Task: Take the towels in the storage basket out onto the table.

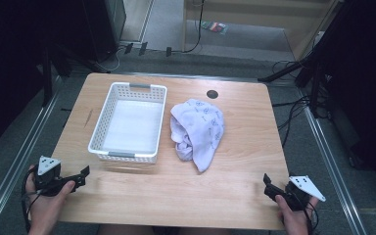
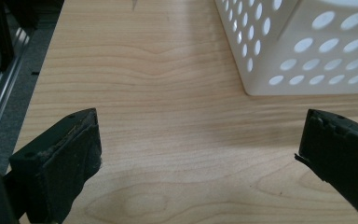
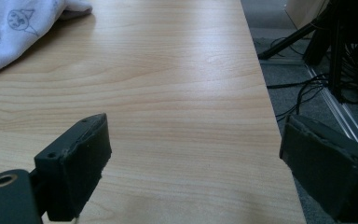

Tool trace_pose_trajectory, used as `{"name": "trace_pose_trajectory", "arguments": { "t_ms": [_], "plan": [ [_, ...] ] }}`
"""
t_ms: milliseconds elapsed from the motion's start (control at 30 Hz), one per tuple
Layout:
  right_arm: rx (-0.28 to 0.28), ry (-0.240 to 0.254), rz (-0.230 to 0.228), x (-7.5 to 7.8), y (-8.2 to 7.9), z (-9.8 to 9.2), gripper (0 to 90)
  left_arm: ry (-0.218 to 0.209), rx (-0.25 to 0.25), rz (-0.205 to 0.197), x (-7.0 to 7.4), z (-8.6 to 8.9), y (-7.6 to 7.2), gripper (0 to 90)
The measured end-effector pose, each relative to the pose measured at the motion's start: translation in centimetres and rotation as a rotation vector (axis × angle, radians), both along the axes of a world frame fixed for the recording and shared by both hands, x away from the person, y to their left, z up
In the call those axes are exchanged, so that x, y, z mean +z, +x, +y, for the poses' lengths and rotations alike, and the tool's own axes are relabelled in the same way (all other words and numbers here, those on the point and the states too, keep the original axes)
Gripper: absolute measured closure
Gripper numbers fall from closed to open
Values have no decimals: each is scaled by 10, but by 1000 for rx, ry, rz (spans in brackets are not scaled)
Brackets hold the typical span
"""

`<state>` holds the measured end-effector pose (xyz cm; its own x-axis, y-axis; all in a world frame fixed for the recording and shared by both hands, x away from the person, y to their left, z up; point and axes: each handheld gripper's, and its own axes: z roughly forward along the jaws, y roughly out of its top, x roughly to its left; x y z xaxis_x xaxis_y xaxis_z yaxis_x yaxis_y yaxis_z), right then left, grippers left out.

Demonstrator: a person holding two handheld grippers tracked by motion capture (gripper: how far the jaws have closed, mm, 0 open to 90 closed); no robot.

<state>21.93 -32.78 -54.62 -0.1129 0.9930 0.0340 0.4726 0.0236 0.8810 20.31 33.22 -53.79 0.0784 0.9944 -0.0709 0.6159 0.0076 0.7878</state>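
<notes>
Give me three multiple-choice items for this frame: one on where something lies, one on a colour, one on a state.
1. Where does the crumpled cloth lie?
A. inside the basket
B. on the table, right of the basket
C. on the floor

2. What colour is the basket?
A. white
B. blue
C. black

3. How do the jaws of the left gripper and the right gripper stand?
A. both shut on the cloth
B. one shut, one open
C. both open, holding nothing

Answers:
1 B: the high view shows the cloth on the wooden table beside the basket's right wall.
2 A: its perforated walls are white in the high view and the left gripper view.
3 C: in each gripper view the two black jaws stand wide apart with bare wood between them.
</notes>
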Motion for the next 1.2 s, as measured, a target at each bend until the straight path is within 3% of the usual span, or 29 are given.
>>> {"name": "trace_pose_trajectory", "arguments": {
  "t_ms": [367, 667, 867, 1200],
  "plan": [
    [8, 3, -1, 0, 0, 0, 87, 50, -5, -24, -12, -3, -3, 0],
    [10, -6, -5, 0, 0, 0, 87, 58, 5, 4, -16, -4, 2, 0],
    [5, -12, -5, 0, -1, 1, 89, 61, 7, 43, -17, -4, 5, 0],
    [10, -15, -7, 0, 0, 1, 89, 61, 6, 33, -17, -5, 5, 0]
  ]
}}
